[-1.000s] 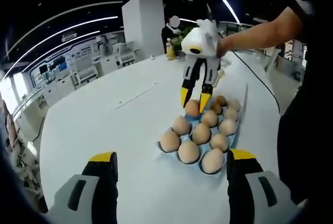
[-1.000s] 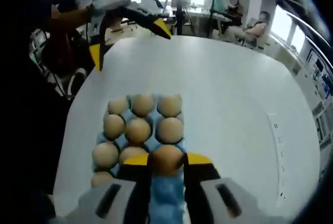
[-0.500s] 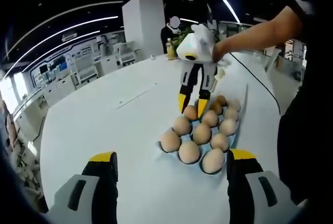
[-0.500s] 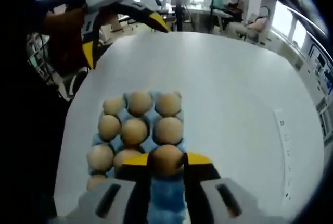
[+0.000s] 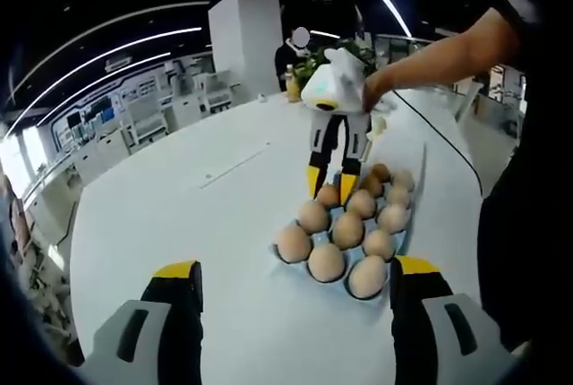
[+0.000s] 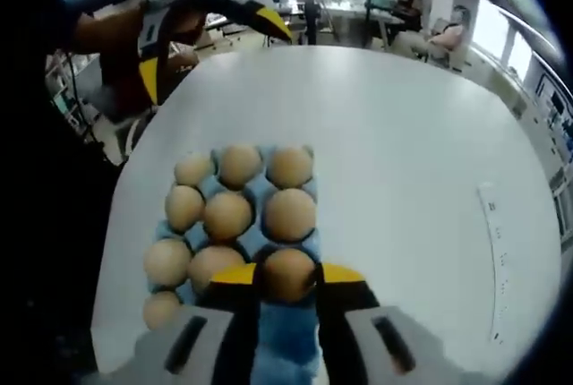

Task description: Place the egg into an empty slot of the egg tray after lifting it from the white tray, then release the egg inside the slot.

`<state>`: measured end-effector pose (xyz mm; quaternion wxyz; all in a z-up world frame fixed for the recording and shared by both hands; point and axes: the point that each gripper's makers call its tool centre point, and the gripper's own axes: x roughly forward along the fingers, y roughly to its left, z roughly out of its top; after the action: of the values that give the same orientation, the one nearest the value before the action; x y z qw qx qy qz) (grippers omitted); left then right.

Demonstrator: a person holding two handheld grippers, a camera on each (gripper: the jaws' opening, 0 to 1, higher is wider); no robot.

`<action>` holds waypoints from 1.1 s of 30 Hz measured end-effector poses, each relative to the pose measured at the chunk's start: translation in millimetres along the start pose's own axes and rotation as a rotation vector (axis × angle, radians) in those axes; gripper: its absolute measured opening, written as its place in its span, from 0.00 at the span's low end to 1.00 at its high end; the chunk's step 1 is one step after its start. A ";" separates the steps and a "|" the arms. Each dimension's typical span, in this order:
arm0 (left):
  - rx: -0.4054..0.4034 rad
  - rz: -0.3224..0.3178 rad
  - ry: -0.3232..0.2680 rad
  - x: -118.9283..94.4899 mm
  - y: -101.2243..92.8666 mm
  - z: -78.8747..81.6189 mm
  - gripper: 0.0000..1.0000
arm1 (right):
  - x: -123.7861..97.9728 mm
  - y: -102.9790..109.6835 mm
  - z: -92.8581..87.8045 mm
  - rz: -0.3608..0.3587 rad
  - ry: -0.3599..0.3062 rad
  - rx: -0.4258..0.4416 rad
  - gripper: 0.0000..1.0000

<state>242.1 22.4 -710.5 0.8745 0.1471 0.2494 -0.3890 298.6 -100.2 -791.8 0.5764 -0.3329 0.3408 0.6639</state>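
The egg (image 6: 288,275) is held between the yellow tips of the right gripper (image 6: 286,276), low over the near edge of the blue egg tray (image 6: 285,340). Lifting is judged done; seating and release remain. Beyond the tray, the left gripper (image 5: 291,279) is held wide apart, carrying nothing. The tray is carried by a white round surface (image 6: 403,161), with office desks beyond.

The left gripper view looks from low over the white table (image 5: 179,215), between its own wide-set jaws, across at the egg tray (image 5: 405,235) some way off. The right gripper view faces the opposite way, sitting close above that tray (image 6: 269,240) and looking down its length. Both views share the tray and table, and each catches the other gripper beyond it.
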 end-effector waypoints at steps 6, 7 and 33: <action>0.002 -0.002 0.003 0.1 -0.8 0.4 0.88 | 0.1 1.5 0.0 0.003 -0.007 -0.028 0.25; 0.004 -0.002 0.004 0.3 -0.8 0.3 0.88 | 0.1 1.3 0.0 0.004 -0.011 -0.029 0.25; 0.019 -0.017 0.012 6.4 -7.5 5.6 0.87 | -37.5 -2.5 -25.2 -0.099 -0.143 0.105 0.27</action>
<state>241.9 11.1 -709.9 0.8683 0.1555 0.2524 -0.3978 306.7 -141.3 -774.5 0.6479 -0.2705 0.3163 0.6380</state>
